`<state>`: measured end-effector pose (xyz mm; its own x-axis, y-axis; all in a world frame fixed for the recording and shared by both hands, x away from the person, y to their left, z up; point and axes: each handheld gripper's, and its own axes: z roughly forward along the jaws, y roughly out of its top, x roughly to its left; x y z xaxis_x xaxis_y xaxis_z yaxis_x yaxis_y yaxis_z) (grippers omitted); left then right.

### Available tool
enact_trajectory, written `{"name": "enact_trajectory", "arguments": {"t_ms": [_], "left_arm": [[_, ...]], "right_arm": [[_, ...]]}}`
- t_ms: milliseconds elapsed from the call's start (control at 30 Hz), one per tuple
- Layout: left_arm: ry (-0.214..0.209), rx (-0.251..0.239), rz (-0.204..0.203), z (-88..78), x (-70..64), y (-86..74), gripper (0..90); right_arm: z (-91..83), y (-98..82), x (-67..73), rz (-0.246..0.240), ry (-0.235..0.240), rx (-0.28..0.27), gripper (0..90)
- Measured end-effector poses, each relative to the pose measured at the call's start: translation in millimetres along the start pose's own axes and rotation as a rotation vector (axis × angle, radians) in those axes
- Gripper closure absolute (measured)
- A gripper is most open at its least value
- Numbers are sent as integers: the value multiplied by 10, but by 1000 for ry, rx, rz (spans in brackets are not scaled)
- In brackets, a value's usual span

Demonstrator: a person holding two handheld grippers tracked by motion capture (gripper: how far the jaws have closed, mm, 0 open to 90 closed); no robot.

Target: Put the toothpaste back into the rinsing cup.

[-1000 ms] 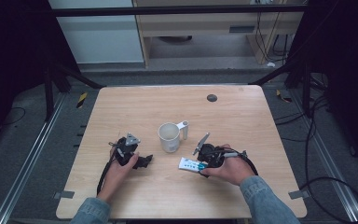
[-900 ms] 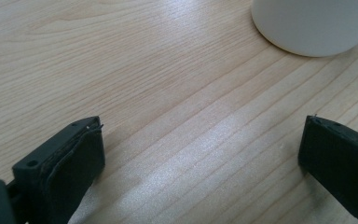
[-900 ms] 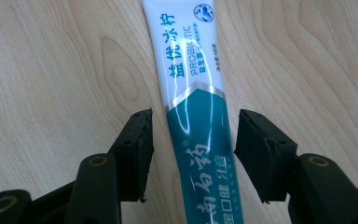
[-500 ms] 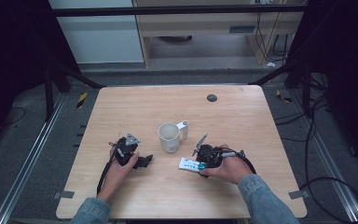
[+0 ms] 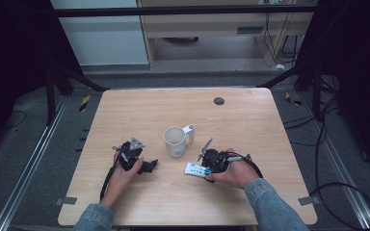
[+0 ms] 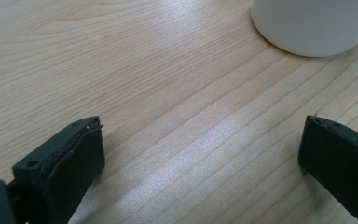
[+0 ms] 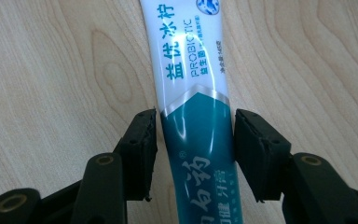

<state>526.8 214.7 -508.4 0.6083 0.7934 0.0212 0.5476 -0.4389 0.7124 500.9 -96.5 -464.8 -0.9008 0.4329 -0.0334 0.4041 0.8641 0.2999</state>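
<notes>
Toothpaste tube (image 7: 193, 116) lies flat on the wooden table (image 5: 250, 120), clamped between the right gripper (image 7: 195, 140) jaws. White mug (image 5: 175, 141) stands nearby. Left gripper (image 6: 200, 154), jaws wide, holds nothing beside it.

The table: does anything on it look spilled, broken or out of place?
Nothing stands out. The mug stands upright on the table, with no spill around it. The toothpaste tube lies flat and looks undamaged between the right tongs, whose jaws sit against its sides.
</notes>
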Motion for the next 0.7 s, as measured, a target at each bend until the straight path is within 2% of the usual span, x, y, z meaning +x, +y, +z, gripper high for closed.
{"name": "enact_trajectory", "arguments": {"t_ms": [533,700], "left_arm": [[-1,0,1,2,2,2,0],[-2,0,1,2,2,2,0]], "right_arm": [[36,34,-12,-33,-4,30,535],[38,33,-20,-25,0,29,550]]}}
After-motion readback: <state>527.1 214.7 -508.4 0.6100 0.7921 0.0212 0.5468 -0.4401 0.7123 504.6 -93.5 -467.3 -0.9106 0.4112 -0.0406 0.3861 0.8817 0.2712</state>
